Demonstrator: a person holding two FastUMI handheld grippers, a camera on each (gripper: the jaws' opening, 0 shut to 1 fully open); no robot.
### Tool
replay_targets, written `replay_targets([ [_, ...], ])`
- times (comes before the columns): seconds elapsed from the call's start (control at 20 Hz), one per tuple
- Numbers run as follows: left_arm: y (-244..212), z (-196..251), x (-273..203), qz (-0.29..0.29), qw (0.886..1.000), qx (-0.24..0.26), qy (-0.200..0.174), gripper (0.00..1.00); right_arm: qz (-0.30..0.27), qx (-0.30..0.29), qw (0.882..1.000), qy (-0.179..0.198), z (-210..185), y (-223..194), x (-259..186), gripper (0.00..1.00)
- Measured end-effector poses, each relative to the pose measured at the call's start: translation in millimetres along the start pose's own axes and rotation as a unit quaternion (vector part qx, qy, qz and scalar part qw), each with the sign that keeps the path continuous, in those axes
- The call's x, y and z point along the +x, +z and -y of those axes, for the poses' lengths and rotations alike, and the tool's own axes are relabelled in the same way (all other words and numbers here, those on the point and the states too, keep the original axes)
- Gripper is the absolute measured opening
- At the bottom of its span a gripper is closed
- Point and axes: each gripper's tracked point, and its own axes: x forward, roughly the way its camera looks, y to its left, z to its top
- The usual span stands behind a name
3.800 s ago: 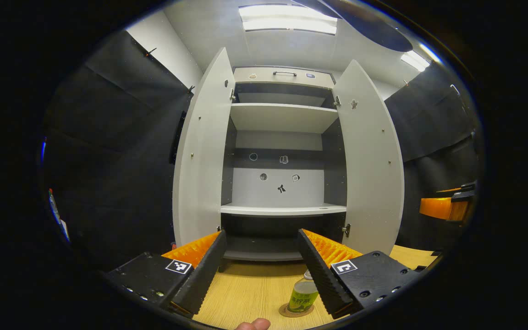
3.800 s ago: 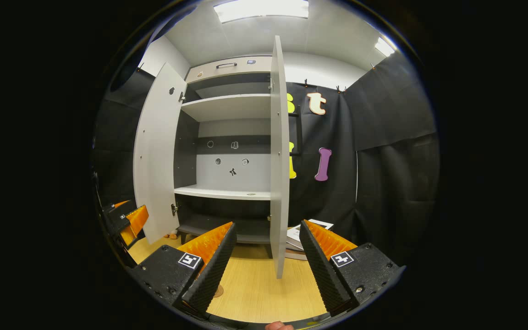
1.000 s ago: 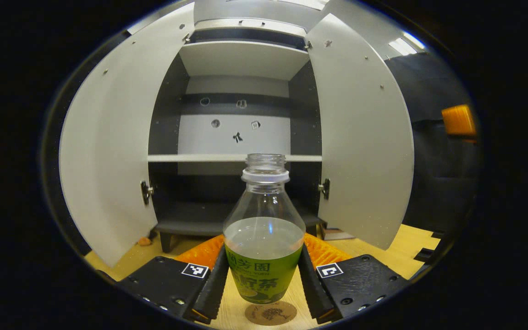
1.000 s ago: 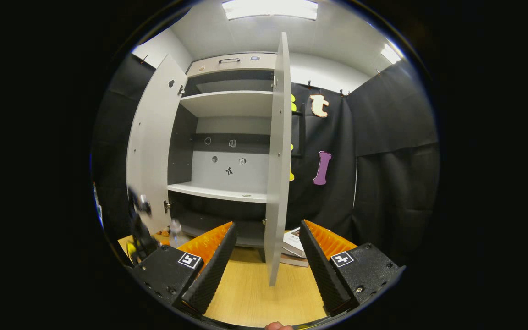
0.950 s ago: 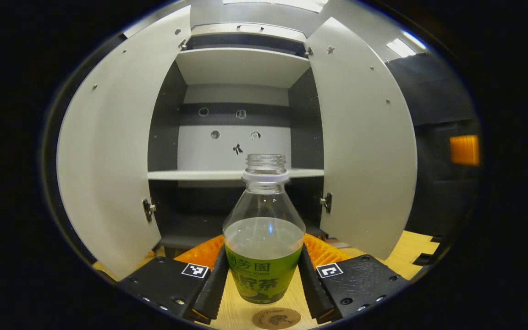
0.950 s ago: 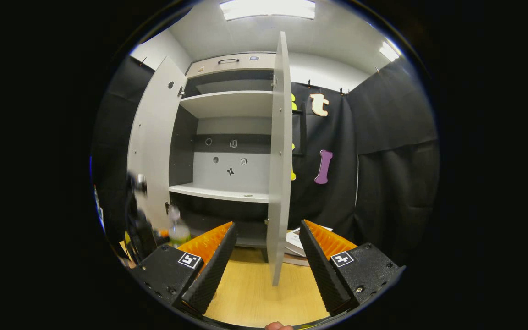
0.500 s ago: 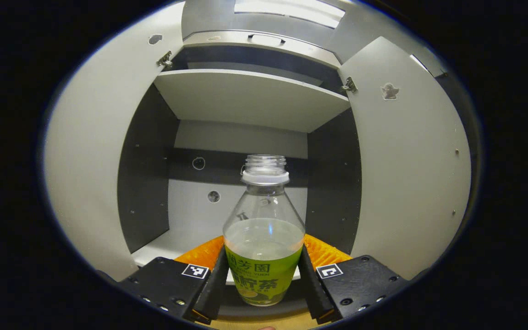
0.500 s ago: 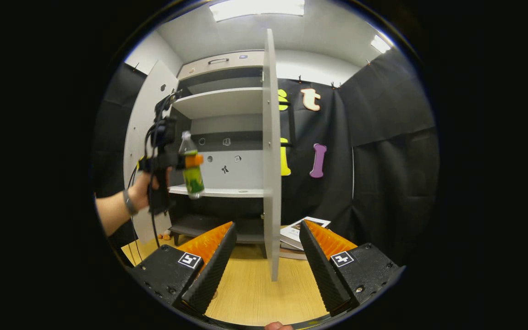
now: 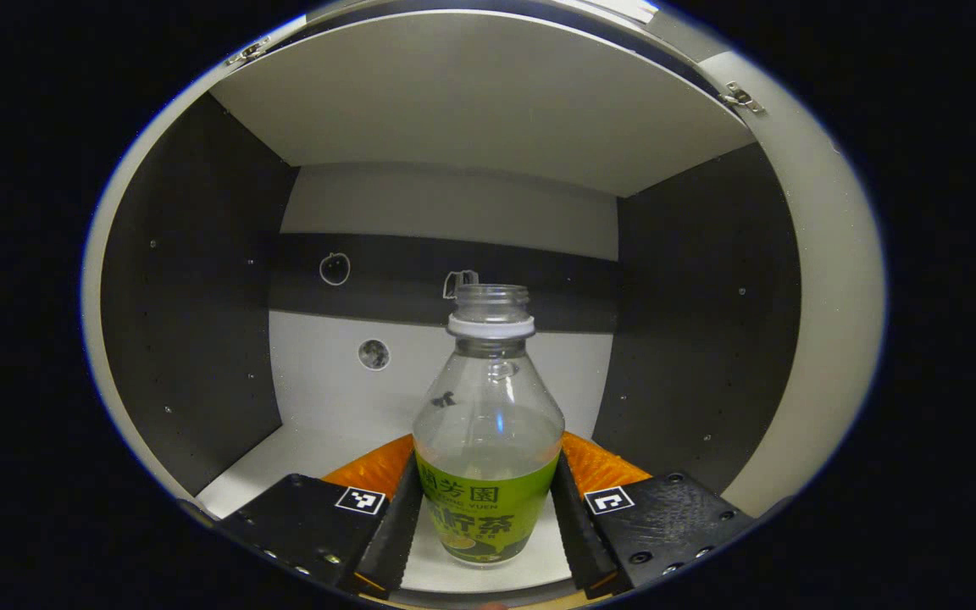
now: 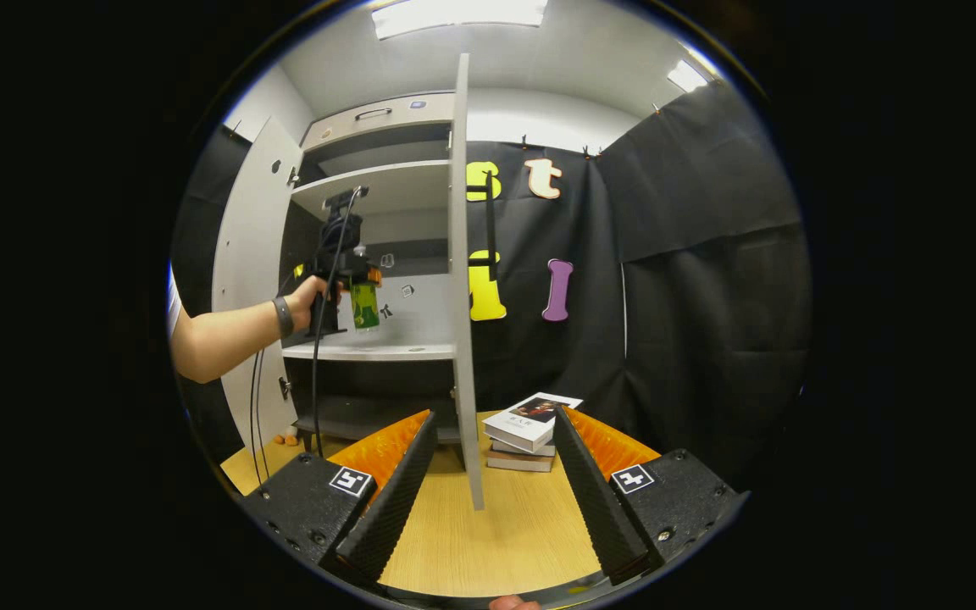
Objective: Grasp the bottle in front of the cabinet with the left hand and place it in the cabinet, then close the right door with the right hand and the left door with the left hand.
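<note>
Between the fingers of the left claw [image 9: 488, 517] in the left gripper view, a clear uncapped plastic bottle with a green label [image 9: 488, 440] is clamped upright, just above the pale cabinet shelf [image 9: 285, 449]. Seen from the right gripper view, the right claw [image 10: 492, 474] is held wide open and empty above the wooden worktop [image 10: 496, 542], before the edge of the grey right door [image 10: 463, 280].

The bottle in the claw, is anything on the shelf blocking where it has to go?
Nothing visible does. The left claw holds the bottle upright just above the white shelf, and the bare part of the shelf around it shows no other things. Both cabinet doors stand open.
</note>
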Motion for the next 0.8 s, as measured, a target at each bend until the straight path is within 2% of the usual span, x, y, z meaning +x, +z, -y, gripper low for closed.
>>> replay_targets([
  [0.3,-29,-3,10,-0.046,0.999,0.009,0.022,0.71,-0.005,0.005,1.0,-0.026,22,-1,-3,0.84],
  [0.6,-23,-5,11,-0.03,0.999,0.012,0.021,0.77,-0.008,0.008,0.999,-0.032,27,-4,-6,0.85],
  [0.7,-21,-7,6,-0.031,0.999,0.01,0.022,0.85,-0.003,0.008,0.999,-0.031,26,-1,-7,0.85],
  [0.75,-18,-8,3,-0.027,0.999,0.008,0.024,0.94,-0.002,0.006,1.0,-0.031,25,-1,-8,0.85],
  [0.8,-13,-10,1,-0.019,1.0,0.005,0.024,0.97,-0.001,0.005,1.0,-0.03,25,0,-8,0.84],
])
